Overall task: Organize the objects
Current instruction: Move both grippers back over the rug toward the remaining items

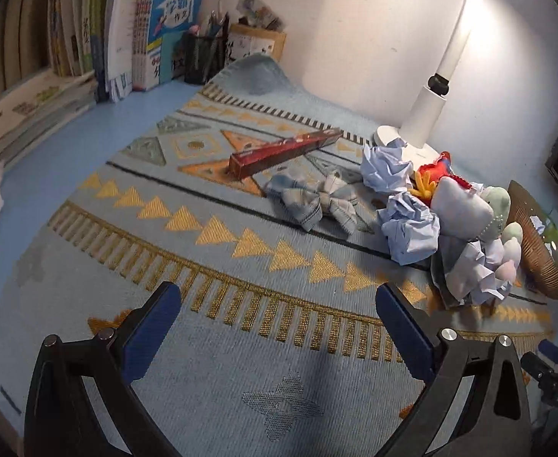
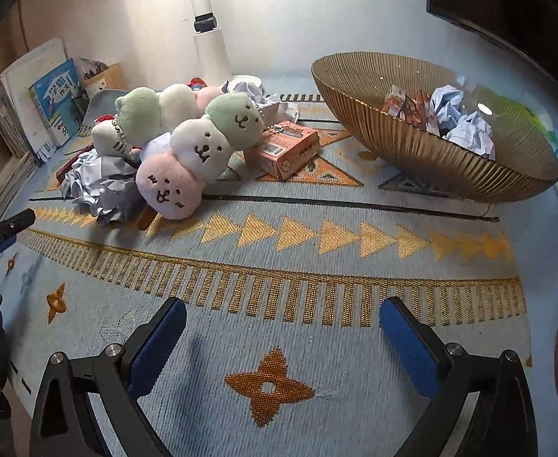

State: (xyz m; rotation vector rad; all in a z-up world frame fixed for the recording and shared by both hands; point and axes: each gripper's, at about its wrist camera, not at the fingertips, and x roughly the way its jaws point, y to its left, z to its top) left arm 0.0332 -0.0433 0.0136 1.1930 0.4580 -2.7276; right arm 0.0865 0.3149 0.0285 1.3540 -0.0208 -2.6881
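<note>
A heap of clutter lies on the patterned blue mat (image 1: 218,342): crumpled pale-blue paper balls (image 1: 408,228), a checked cloth bow (image 1: 313,198), a long red box (image 1: 282,150), and a red and yellow toy (image 1: 433,175). In the right wrist view two plush dango skewers (image 2: 199,144) rest on crumpled paper (image 2: 96,186) beside an orange carton (image 2: 290,148). A ribbed golden bowl (image 2: 412,141) holds paper balls and wrappers. My left gripper (image 1: 279,308) hangs open over bare mat, short of the heap. My right gripper (image 2: 282,323) is open too, nothing between its fingers.
Books (image 1: 88,38) stand along the back left wall, with a mesh pen holder (image 1: 203,57) and a wooden box (image 1: 256,42) beside them. A white desk lamp (image 1: 431,87) stands behind the heap. A dark monitor edge (image 2: 507,7) sits at the back right.
</note>
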